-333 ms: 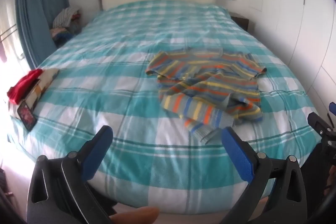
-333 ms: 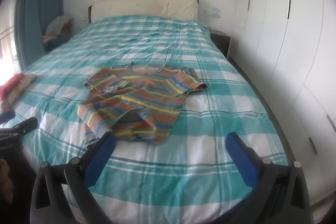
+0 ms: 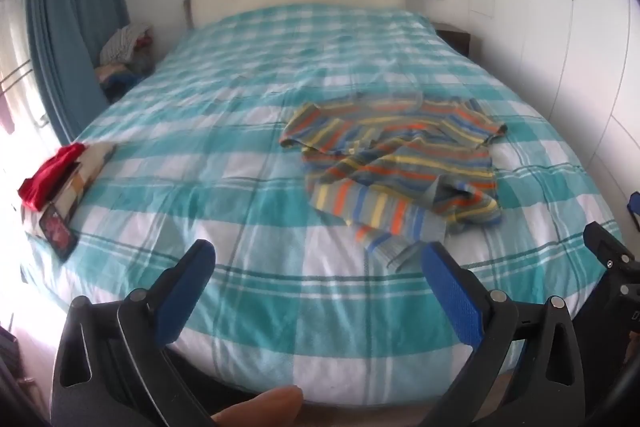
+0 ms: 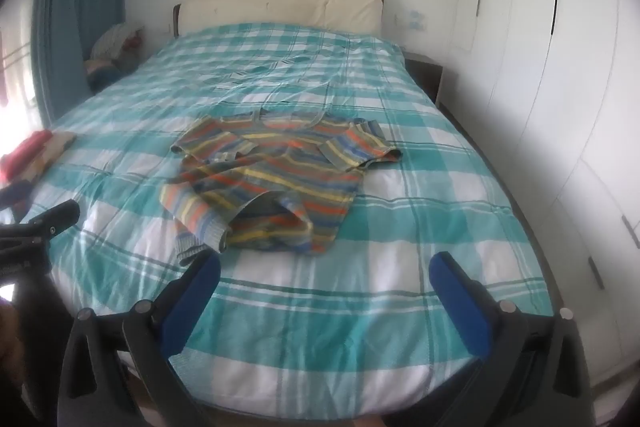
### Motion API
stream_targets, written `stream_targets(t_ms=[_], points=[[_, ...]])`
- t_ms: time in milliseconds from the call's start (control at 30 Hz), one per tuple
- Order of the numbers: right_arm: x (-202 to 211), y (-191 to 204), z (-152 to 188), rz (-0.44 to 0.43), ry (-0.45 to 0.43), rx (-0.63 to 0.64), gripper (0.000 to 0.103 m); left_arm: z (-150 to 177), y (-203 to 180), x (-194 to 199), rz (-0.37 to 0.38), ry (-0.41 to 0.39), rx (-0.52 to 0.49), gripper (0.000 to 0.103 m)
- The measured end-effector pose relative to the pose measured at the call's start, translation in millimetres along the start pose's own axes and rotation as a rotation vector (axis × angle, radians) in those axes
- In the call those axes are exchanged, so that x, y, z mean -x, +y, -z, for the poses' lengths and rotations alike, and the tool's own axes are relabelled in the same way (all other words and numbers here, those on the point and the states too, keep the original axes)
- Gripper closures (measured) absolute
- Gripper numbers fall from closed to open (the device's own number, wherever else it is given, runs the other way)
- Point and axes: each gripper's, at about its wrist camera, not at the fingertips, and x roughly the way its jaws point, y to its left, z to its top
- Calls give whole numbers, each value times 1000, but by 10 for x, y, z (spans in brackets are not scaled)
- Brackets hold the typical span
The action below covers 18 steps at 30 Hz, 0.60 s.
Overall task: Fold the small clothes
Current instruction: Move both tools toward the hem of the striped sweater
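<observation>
Right then, my left claw (image 3: 316, 269) was wide open and held nothing. My right claw (image 4: 326, 277) was wide open too, with nothing between its blue pads (image 4: 460, 303). Both claws hung over the near end of the bed (image 4: 304, 339), above the green and white checked cover.

The small stripy sweater (image 4: 276, 183) lay on the bed, out in front of my claws and not touching them. It was crumpled, not flat. One sleeve (image 4: 196, 219) was bent down toward me, and its cuff sat closest to the left pad of my right claw. The other sleeve (image 4: 360, 147) stuck out to the right. The bottom edge of the sweater was rumpled and partly turned up. From my left claw, the sweater (image 3: 400, 167) sat off to the right side, just past the right pad (image 3: 452, 299).

Over on the left edge of the bed was a red cloth (image 3: 52, 171) on top of some folded things. A cream headboard (image 4: 280, 7) stood at the far end. White cupboards (image 4: 560, 67) ran along the right wall.
</observation>
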Motion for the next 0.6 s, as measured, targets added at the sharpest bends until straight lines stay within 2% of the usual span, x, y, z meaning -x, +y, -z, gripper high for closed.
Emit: stream_targets(t_ms=[333,467,600], points=[[96,33,-53,186,16,64,0,149,-17,-78,18,68,11,0],[-2,-22,-54,213,18,84,0,163,-115,-184,-4,102,-14,0],[-110,-66,-64,208,15,72,0,177,-143,-160,-10,100,-24,0]])
